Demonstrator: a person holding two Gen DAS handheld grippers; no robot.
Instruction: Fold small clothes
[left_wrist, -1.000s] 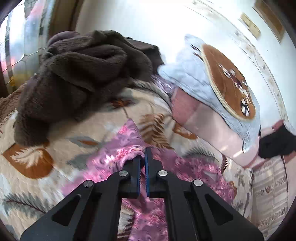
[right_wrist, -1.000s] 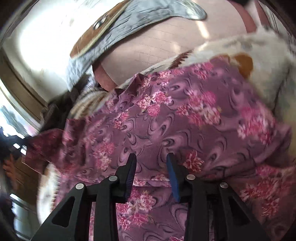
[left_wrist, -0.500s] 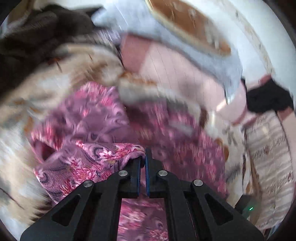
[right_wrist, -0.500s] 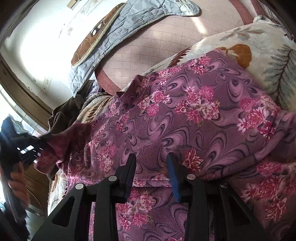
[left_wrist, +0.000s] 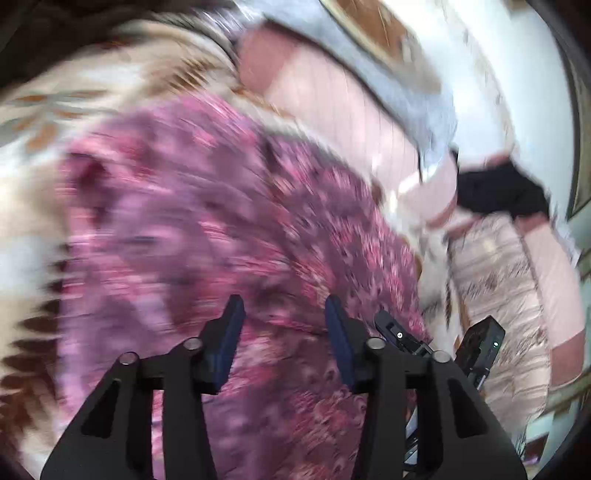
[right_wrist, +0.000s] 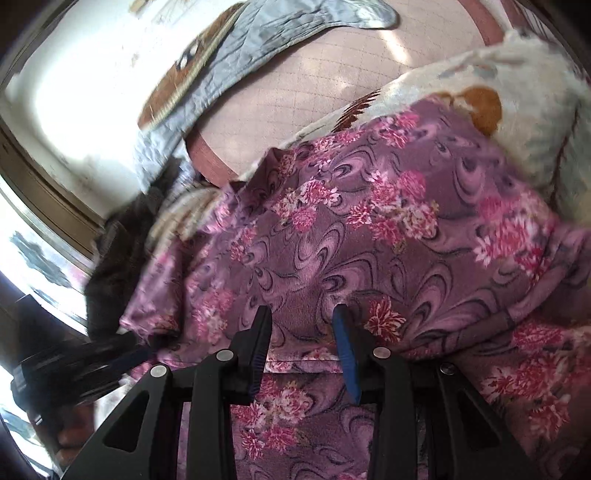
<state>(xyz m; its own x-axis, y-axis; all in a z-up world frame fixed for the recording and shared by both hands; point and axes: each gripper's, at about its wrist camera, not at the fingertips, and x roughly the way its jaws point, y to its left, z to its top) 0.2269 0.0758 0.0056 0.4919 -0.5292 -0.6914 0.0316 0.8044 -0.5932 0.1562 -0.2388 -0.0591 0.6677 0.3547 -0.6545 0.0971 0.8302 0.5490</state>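
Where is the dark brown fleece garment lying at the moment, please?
In the right wrist view, the dark brown fleece garment lies at the left, past the purple floral garment's left edge, below the grey quilted pillow.

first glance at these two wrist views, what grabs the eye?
The purple floral garment fills the middle of both views, spread over a cream leaf-print blanket, with one folded layer lying over another just ahead of the right gripper. The left gripper has just been opening, its jaws apart above the blurred cloth. Behind, a grey quilted pillow with a brown patch leans at the wall.
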